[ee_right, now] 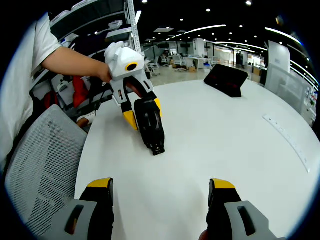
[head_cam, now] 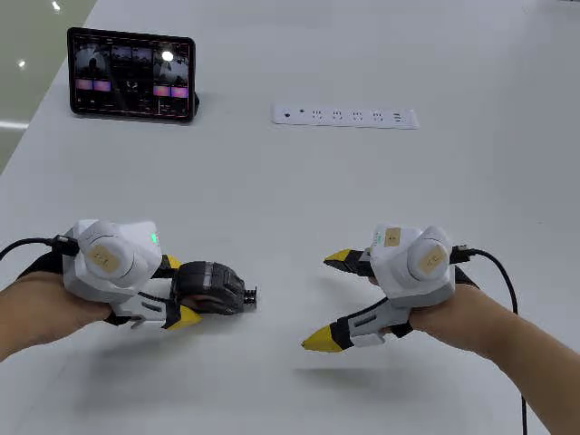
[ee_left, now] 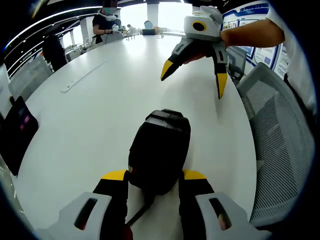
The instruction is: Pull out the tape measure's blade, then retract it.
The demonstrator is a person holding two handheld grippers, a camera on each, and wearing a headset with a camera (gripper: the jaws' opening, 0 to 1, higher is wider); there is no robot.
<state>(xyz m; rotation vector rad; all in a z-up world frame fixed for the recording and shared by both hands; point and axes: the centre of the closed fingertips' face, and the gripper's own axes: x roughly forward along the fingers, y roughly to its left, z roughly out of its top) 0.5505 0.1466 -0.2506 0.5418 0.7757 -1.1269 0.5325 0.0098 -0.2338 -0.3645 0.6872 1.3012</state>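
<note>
Head view: left gripper (head_cam: 178,290) has its jaws clamped on the tape measure (head_cam: 210,287), back of the case hidden between them. Right gripper (head_cam: 324,300) gapes wide, holding nothing. Left gripper view: case wedged between the jaws, hook end out of sight. Right gripper view: tape measure well ahead of the spread jaws.

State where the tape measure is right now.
In the head view the tape measure sits on the white table at lower left, clamped in the left gripper, its blade end facing the open right gripper.
</note>
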